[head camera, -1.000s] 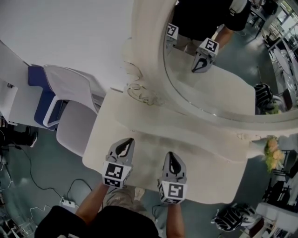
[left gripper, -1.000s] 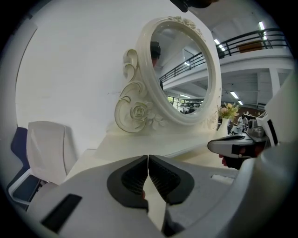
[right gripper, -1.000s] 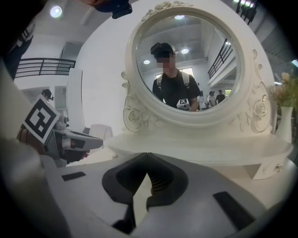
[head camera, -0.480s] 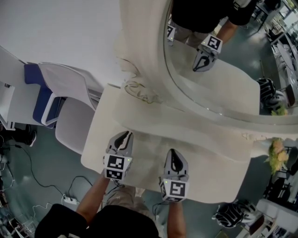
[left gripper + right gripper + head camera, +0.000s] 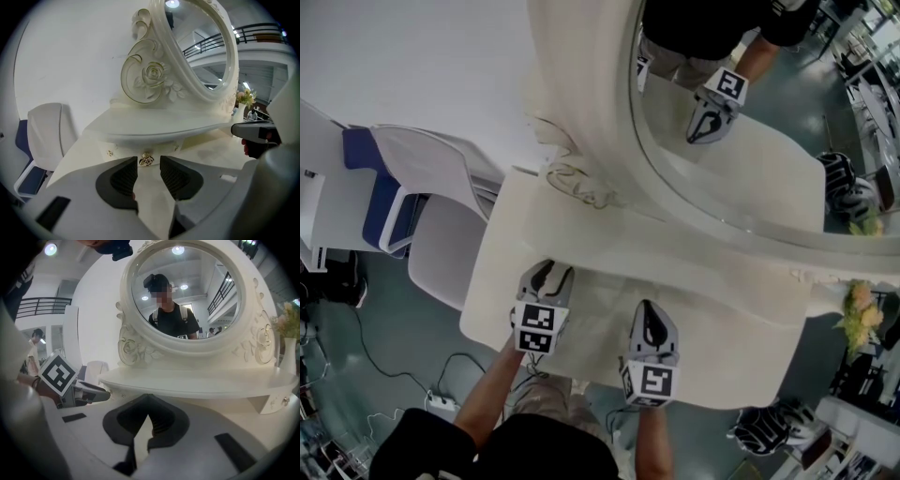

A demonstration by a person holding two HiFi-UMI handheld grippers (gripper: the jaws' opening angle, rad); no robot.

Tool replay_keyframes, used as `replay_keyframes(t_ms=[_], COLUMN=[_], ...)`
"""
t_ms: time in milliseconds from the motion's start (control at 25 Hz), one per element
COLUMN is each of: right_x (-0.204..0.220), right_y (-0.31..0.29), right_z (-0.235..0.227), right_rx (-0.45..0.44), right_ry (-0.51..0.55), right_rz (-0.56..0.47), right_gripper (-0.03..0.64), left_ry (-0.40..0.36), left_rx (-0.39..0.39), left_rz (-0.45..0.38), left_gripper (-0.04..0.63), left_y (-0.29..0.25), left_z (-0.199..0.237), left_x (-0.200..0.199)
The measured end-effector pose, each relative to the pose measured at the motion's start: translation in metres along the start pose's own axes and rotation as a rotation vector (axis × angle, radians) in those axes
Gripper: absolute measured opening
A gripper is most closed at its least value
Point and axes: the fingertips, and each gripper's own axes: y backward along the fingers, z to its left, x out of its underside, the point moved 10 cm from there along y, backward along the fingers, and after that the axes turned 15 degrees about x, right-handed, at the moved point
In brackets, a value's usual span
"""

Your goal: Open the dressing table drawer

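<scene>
Beneath the shelf (image 5: 154, 129), left gripper's (image 5: 149, 164) opening jaws frame the knob (image 5: 146, 160), drawer (image 5: 125, 151) obscured; right gripper (image 5: 147, 418) clenched.

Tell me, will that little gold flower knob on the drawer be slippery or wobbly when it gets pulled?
The knob looks like hard, shiny metal, so it's probably stiff and maybe a bit slippery. Its bumpy rose shape should help a grip hold. It's small, so the left gripper, whose jaws are opening with nothing between them yet, likely needs careful aim.
</scene>
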Motion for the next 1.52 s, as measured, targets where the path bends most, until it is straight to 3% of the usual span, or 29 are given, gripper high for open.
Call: replay_keyframes(t_ms=[280,520,1520], right_x=[0.004,0.005,0.006], right_y=[-0.004,-0.005,0.015], right_z=[0.001,0.002,0.005], right_rx=[0.006,0.012,0.007], right_ry=[-0.001,-0.003,0.008], right_rz=[0.007,0.012,0.004], right_gripper=[-0.002,-0.002,-0.002], left_ry=[-0.01,-0.019,-0.008], left_rx=[0.001,-0.01,-0.022], left_rz=[0.002,0.008,0.009], left_gripper=[0.146,0.1,0.095], left_y=[-0.007,-0.009,0.008], left_z=[0.003,0.006,-0.006], left_x=[0.001,0.002,0.015])
